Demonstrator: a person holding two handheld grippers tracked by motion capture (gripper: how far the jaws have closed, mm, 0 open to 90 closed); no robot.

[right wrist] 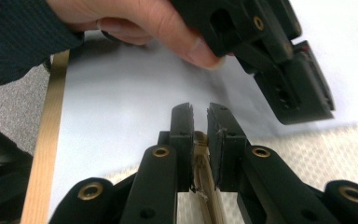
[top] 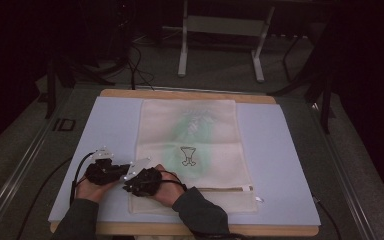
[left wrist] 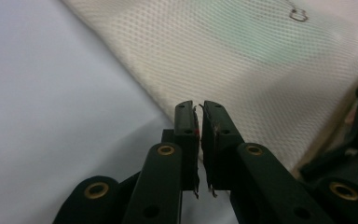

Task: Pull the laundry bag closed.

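Pinching the near-left corner hem of a cream mesh laundry bag (top: 190, 150), the right gripper (right wrist: 200, 140) is just starting work while the left gripper (left wrist: 199, 135), nearly closed on nothing, is waiting beside it.

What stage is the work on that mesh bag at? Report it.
Done: the cream mesh bag with a small printed figure lies flat on the pale blue mat. In hand: the right claw is shut on the bag's near-left edge; the left claw is nearly shut, gripping nothing, beside it. Left: any folding or lifting, since no fold shows yet.
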